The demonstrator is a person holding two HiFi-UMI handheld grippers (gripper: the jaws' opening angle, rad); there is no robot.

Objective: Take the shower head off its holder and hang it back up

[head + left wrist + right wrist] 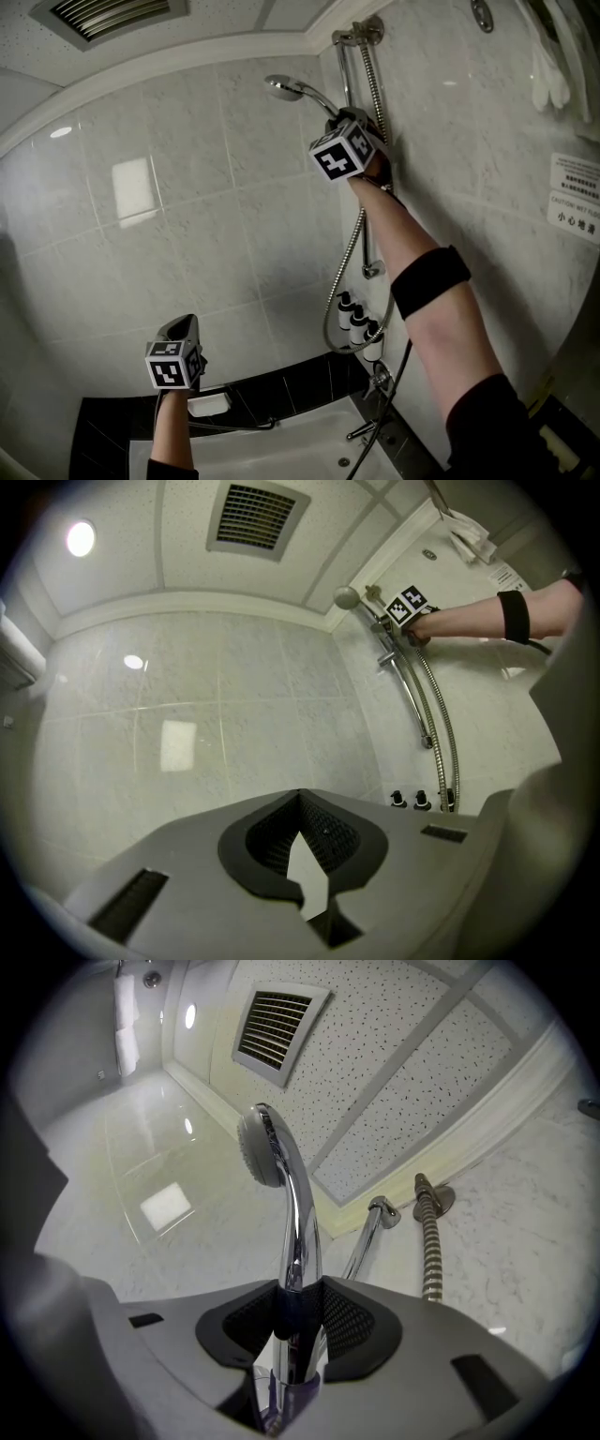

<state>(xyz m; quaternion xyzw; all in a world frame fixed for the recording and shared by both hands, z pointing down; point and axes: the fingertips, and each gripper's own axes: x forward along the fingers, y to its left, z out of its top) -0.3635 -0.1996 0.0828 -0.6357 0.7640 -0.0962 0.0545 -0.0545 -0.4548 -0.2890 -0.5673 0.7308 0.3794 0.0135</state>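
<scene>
The chrome shower head (281, 88) juts out high on the slide rail (349, 66) in the corner of the tiled walls. My right gripper (354, 122) is raised to it and is shut on its handle (298, 1232), which runs up between the black pads to the round head (258, 1143). The holder is hidden behind the gripper. The metal hose (375, 94) hangs down along the rail. My left gripper (180, 330) is held low at the left, away from the wall. It is shut, with nothing between its pads (328, 832). In the left gripper view the shower head (347, 597) shows far off.
A white bathtub (281, 450) with a black surround lies below, with a tap (375, 427) at its right. A soap dish (208, 405) sits on the ledge, and small bottles (356, 323) stand by the hose loop. A ceiling vent (108, 14) is overhead. Towels (548, 75) and a sign (574, 197) are on the right wall.
</scene>
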